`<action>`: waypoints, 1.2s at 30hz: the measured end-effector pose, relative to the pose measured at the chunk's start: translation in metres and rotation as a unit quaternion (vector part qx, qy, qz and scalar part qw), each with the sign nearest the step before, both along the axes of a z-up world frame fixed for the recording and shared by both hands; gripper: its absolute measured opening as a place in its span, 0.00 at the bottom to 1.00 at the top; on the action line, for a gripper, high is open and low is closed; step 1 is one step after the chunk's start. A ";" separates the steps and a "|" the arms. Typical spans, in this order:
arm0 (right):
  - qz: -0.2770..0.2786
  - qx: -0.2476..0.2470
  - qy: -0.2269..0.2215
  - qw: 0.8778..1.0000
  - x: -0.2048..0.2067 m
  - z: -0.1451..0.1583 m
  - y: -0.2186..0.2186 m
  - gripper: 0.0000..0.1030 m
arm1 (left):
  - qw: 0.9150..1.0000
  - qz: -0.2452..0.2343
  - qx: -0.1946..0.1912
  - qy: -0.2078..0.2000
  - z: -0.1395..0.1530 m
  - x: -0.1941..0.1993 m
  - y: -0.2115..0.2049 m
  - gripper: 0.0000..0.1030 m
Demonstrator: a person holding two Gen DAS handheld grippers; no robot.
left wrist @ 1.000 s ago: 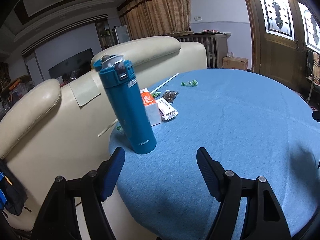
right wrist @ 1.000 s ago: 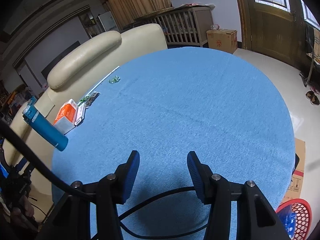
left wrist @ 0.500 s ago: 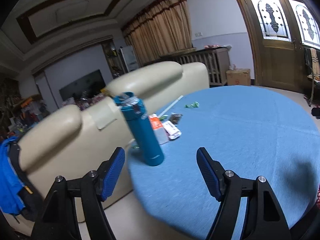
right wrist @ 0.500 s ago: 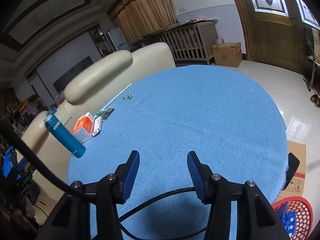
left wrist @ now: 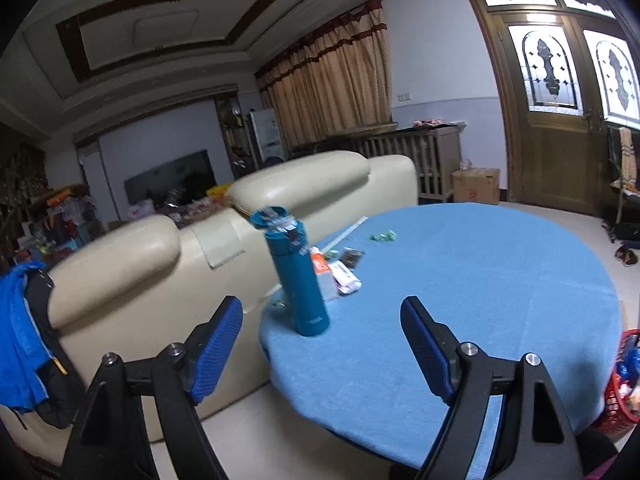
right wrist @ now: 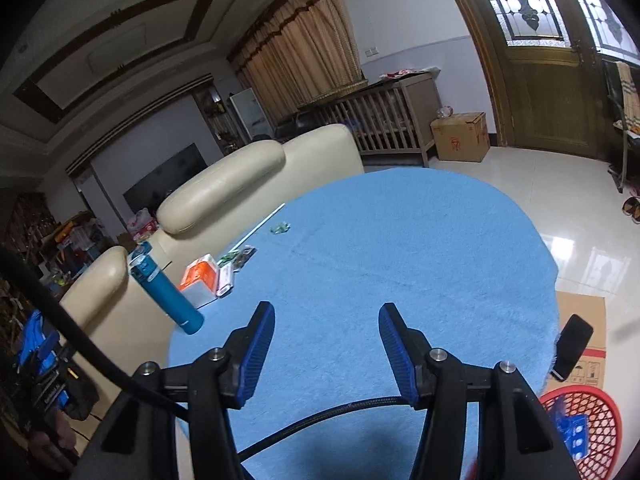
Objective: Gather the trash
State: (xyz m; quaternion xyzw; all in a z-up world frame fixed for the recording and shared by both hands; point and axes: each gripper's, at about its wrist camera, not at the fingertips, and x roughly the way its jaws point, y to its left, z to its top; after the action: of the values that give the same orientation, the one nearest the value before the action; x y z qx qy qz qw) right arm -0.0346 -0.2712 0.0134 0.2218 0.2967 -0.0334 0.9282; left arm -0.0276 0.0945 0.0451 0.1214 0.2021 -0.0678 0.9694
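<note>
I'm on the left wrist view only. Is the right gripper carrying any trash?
Observer: No. The right gripper is open, its jaws have just been opening, and nothing is between them.
Operator: There's a red sliver at my right edge. What is it?
Observer: A red plastic mesh basket on the floor by the near edge of the round blue-clothed table, with blue packets inside it.
Operator: Anything on the floor next to it?
Observer: A flattened brown cardboard box lies on the floor just beyond the basket, beside the table.
</note>
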 end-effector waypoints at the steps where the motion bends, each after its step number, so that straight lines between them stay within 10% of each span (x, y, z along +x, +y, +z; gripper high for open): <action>1: 0.007 0.004 0.003 1.000 0.001 -0.002 0.005 0.56 | 1.000 -0.003 -0.005 0.007 -0.002 0.001 -0.001 0.79; 17: 0.051 0.005 0.036 0.998 0.001 -0.033 0.035 0.56 | 0.983 -0.021 -0.028 0.181 -0.062 0.062 -0.069 0.79; 36: 0.055 -0.012 0.036 0.998 0.014 -0.054 0.042 0.56 | 0.987 -0.007 0.028 0.157 -0.055 0.066 -0.131 0.80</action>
State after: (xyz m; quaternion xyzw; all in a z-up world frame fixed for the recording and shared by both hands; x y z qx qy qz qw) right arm -0.0201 -0.2287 -0.0406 0.1924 0.3410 0.0066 0.9202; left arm 0.0380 -0.0361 -0.0097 0.1378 0.3524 -0.0871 0.9215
